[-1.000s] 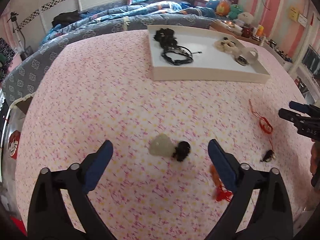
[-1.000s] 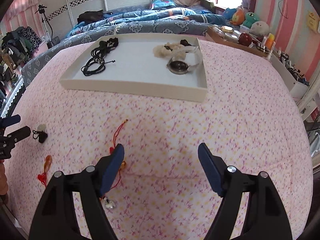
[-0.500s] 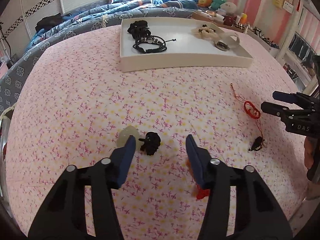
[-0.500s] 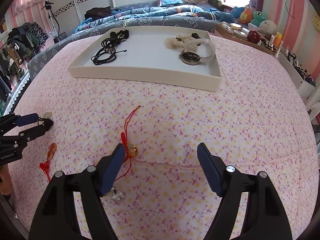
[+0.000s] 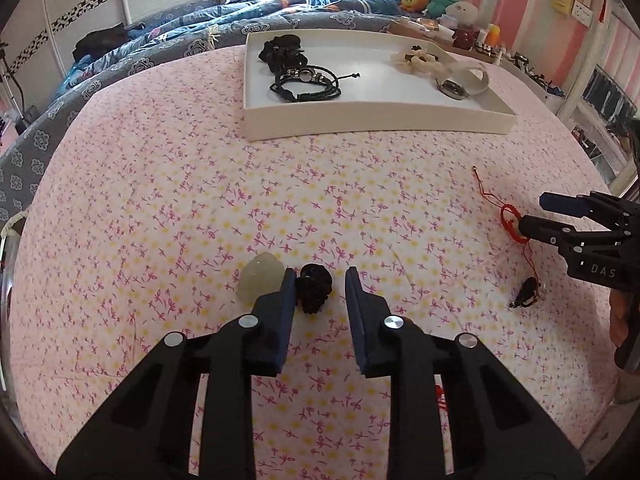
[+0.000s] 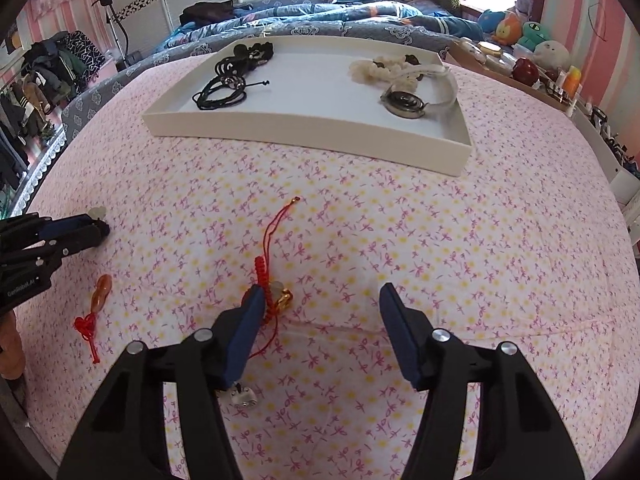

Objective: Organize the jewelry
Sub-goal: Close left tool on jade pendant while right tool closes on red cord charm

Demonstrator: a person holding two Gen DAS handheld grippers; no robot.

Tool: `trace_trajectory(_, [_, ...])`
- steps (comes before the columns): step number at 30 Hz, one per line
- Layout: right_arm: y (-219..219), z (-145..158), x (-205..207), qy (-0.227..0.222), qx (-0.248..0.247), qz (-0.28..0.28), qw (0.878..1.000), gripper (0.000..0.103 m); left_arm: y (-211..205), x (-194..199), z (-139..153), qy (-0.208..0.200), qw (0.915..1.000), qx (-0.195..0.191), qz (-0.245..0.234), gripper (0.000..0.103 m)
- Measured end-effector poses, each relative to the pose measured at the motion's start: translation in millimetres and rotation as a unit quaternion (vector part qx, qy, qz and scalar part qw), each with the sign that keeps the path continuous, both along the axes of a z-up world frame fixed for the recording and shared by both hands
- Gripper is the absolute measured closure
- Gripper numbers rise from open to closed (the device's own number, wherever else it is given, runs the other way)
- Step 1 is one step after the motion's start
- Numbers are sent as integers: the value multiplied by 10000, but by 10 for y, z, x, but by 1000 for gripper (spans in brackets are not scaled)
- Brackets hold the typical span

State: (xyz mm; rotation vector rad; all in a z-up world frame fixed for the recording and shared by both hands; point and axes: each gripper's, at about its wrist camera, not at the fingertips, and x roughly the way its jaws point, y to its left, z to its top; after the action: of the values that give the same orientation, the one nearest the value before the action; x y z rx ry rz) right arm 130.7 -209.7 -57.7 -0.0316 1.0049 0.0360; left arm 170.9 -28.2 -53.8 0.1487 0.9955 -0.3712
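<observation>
Nearest us, the left gripper (image 5: 320,276) sits low over the pink bedspread (image 5: 160,200) w/ its jaws partly apart and straddling a black knot (image 5: 316,286); the left blue pad comes between that knot and the pale stone (image 5: 261,278) it's tied to, prob. so we nip the soft knot, not the slick stone. The pads don't look pressed on it, so nothing's held yet. Over on the right side, the right gripper (image 6: 322,300) is wide apart, empty, its left pad just beside the red cord charm (image 6: 272,276) w/ a gold bead (image 6: 285,299); we judge it's lining up for that piece next, tho the cord lies off-centre in the gap. A small clear trinket (image 6: 243,395) peeks out under that left finger, can't tell what it is. Farther left lies an orange pendant w/ red tassel (image 6: 96,304), well apart from both claws. Beyond, the white tray (image 6: 304,132) holds what's sorted: black cords (image 6: 224,94) grouped at its left, cream beads (image 6: 380,70) and a watch (image 6: 408,102) at its right, i.e. dark vs light. So the black-knot piece likely goes left. Behind is a rumpled blue quilt (image 5: 200,28).
</observation>
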Motion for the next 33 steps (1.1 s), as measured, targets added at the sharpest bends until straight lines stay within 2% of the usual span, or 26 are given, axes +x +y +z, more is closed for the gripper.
trace_trajectory(3, [-3,2,1,-3,3,1,10000,43,-24,1,-6,-35,10000,64,0,81])
trace_trajectory(6, [2,1,5,10,18,3,10000,43,-25,8,-8,-59,9999,121,32,89])
trace_trajectory(20, [49,-21,28,35,26,72,10000,46,-60,4,-10,-108,9998,188,-24,94])
trace_trajectory(23, [60,-51,50,104,84,104,9999,53,-54,7,-7,-94,9998,168,-16,94])
trace_trajectory(28, [99,-77,57,116,-10,151,9998,61,-47,4,-8,-84,9998,159,-12,94])
trace_trajectory(30, [97,-74,58,98,4,169,9998,73,-47,5,-8,-81,9998,159,-12,94])
trace_trajectory(33, [91,-66,60,88,25,184,9998,84,-49,4,-7,-84,9998,160,-13,94])
